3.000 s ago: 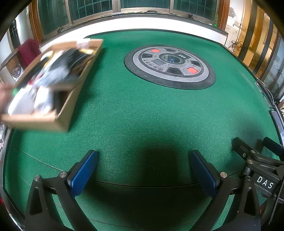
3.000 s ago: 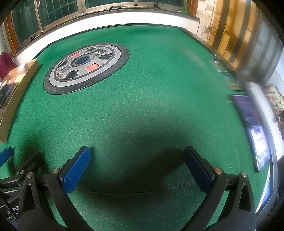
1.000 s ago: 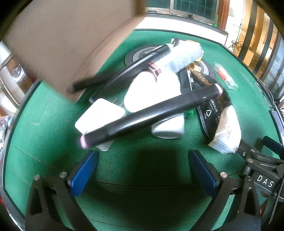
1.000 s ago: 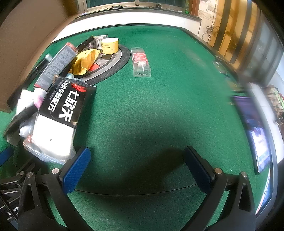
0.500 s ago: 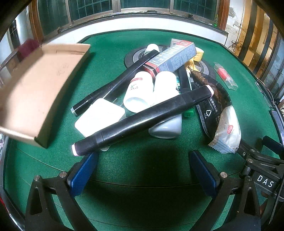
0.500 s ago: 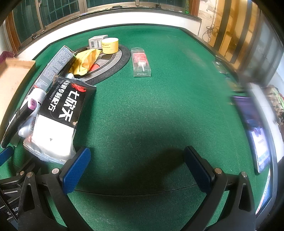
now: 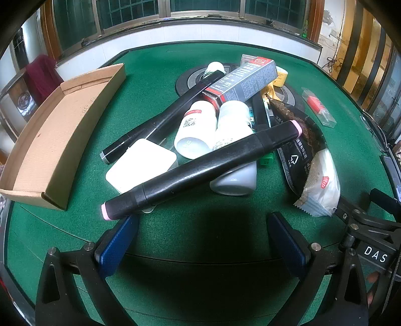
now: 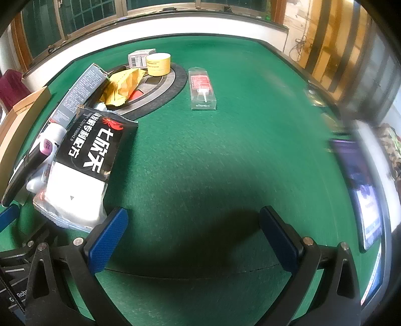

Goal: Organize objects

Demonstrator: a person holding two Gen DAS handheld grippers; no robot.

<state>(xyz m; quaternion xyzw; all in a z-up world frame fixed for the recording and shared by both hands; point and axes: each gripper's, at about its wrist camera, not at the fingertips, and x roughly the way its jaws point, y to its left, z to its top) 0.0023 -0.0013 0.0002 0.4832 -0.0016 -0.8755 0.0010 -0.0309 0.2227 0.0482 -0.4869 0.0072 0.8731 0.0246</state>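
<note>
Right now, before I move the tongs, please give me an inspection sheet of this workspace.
Surface: green felt table, round control panel set in it.
Job's things: cardboard tray, nothing in it; pile beside it with black marker on top, two white bottles, grey carton, snack packet.
Clutter: glue blister pack and yellow tape roll lie apart.
Tongs: left tongs and right tongs open, holding nothing.
Cables: some at the far wall.
Surroundings: windows, red cloth.

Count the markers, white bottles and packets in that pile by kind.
Black markers: 3
White bottles: 2 (a white thing behind is unclear)
Packets: 3 (snack packet, yellow wrapper, clear blister pack)
Total: 8
</note>
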